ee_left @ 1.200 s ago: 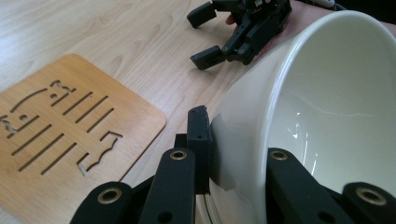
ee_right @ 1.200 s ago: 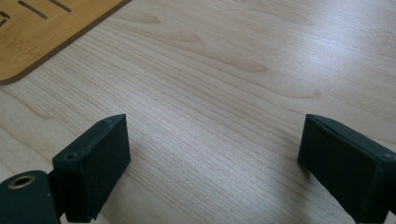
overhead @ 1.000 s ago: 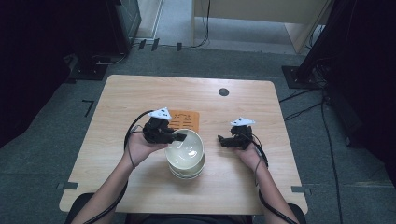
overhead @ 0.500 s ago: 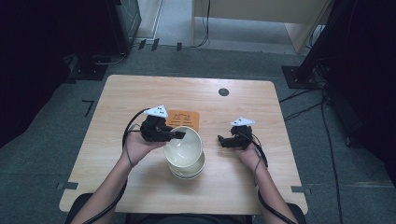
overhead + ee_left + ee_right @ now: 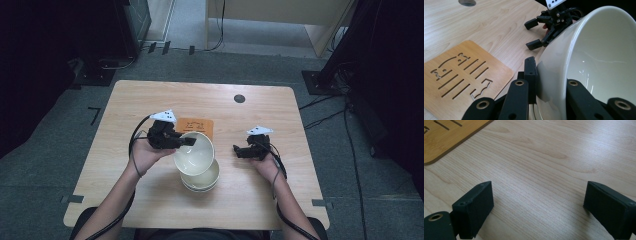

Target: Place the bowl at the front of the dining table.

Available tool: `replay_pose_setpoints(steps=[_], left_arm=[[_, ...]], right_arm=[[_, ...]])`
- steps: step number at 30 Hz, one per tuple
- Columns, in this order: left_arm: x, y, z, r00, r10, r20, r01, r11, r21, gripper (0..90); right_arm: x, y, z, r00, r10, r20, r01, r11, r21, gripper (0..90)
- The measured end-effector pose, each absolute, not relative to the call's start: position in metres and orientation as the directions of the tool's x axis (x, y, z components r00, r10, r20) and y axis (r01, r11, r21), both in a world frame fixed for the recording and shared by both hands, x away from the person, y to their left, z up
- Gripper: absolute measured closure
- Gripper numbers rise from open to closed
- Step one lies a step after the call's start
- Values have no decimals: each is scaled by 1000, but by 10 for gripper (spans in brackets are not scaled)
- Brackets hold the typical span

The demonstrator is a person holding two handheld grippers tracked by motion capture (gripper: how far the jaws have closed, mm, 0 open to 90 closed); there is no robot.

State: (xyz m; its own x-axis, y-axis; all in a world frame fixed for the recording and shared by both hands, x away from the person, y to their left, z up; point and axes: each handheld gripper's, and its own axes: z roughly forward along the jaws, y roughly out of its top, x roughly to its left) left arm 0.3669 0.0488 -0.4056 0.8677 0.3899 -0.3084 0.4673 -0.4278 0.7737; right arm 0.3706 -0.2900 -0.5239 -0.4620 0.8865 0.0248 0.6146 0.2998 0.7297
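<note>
High view: your left claw grips the rim of a cream bowl, tilted and lifted above a stack of matching bowls on the tabletop. Just behind it lies a wooden trivet. In the left gripper view, one jaw sits outside the bowl's wall and the other inside, clamped on the rim. Your right claw rests apart to the right, jaws spread wide over bare wood, grasping nothing.
</note>
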Motion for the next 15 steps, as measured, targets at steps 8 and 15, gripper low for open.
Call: replay_pose_setpoints(steps=[8,15], left_arm=[[370,53,-403,863,406,-300,470,-431,770,813],[373,52,-397,863,398,-310,475,-432,767,812]], right_arm=[[371,-290,-524,-462,887,25,615,299,730,84],[372,-289,-524,-457,889,27,617,295,730,84]])
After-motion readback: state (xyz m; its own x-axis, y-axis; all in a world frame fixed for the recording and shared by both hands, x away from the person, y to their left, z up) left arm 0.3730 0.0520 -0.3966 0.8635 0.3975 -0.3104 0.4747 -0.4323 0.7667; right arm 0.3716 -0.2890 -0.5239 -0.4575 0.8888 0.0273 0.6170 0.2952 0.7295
